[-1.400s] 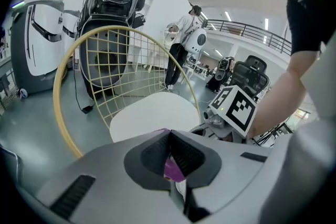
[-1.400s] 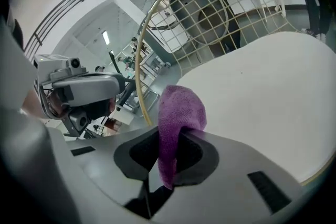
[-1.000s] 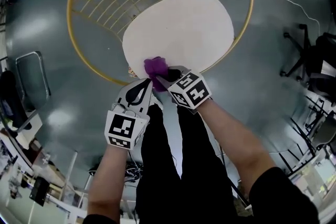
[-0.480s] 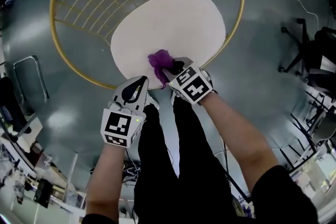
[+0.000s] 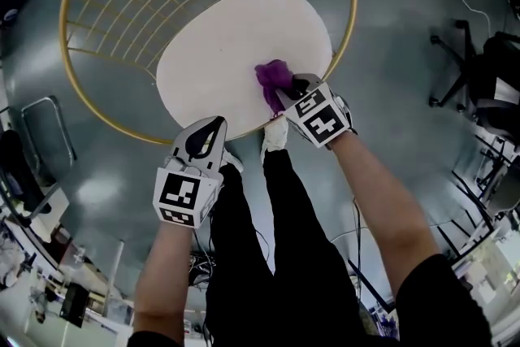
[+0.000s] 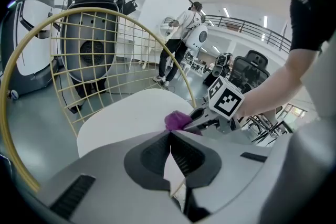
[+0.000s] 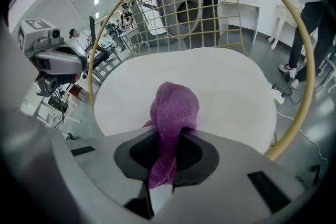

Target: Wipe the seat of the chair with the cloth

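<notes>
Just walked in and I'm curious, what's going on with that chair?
A person with a gripper in each hand is wiping the chair's white seat. The right gripper is shut on a purple cloth and holds it on the seat near its right edge. The left gripper is shut on nothing, by the seat's front edge, apart from the cloth.

Both forearms reach forward and down. The left gripper hangs back, close above the person's legs, its jaws pressed together with nothing between them. The right gripper is stretched further ahead, its arm nearly straight, jaws clamped on a purple cloth that bunches out past the tips. Its wrist seems turned slightly inward, though the marker cube covers most of it.
</notes>
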Tool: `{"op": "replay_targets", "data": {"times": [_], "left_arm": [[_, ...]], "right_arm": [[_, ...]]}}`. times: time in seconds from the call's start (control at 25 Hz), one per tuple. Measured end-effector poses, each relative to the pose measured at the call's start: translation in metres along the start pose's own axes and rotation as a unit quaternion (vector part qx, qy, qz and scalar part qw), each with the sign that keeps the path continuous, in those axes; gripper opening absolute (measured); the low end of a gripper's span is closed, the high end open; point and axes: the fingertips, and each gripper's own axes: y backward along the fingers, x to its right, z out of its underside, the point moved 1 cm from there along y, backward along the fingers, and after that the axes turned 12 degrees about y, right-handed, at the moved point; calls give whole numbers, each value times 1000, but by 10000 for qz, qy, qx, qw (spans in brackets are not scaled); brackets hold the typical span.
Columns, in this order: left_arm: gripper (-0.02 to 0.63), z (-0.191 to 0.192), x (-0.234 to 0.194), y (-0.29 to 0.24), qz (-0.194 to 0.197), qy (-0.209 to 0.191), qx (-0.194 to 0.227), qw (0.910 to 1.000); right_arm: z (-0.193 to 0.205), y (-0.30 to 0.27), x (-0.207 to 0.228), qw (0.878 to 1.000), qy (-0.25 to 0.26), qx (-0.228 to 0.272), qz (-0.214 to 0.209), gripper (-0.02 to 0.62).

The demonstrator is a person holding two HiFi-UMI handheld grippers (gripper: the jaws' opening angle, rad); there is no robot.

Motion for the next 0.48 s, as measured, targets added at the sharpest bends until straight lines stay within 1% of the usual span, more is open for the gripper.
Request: {"op": "replay_targets", "data": {"times": [0.16, 0.28, 0.48], "left_arm": [[11, -5, 7, -3, 5, -45, 19, 10000], [11, -9, 10, -4, 0, -76, 25, 10000], [11, -15, 19, -6, -12, -94, 46, 9999]], "right_arm": [[11, 15, 27, 9996, 54, -78, 260, 66], [17, 25, 43, 9988, 15, -185, 455, 66], [24, 40, 65, 9972, -54, -214, 710, 66]]}}
